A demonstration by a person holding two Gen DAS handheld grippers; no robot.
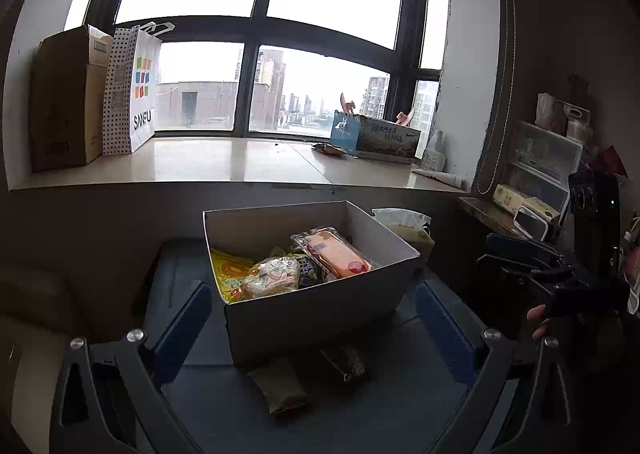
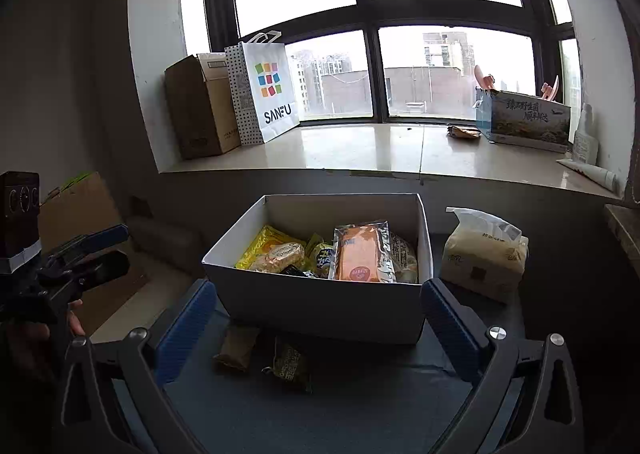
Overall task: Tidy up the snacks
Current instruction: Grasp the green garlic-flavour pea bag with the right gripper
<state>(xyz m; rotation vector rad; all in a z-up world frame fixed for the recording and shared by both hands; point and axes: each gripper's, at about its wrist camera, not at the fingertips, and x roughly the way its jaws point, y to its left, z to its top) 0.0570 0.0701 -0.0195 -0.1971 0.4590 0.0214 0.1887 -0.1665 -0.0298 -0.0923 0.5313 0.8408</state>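
left gripper [image 1: 312,318] spread wide, blue pads either side of the view, nothing btwn them. right gripper [image 2: 320,314] likewise spread wide, empty, its pads flanking the near wall of the white box [image 2: 320,302]. box sits on a dark table [image 2: 360,406], open top, holding snacks: orange packet in clear wrap [image 2: 360,254] w/ a red round sticker, yellow bag [image 2: 262,246], small clear-wrapped bun [image 2: 276,256]. two packets lie on the table just in front of the box: a brown one [image 2: 236,348] and a dark green one [image 2: 290,366], print too small to read. tissue pack [image 2: 484,254] right of box. on the windowsill [image 2: 360,149]: white bag reading "sanfu" [image 2: 272,89], cardboard carton [image 2: 200,105], printed box w/ chinese text [image 2: 524,117].
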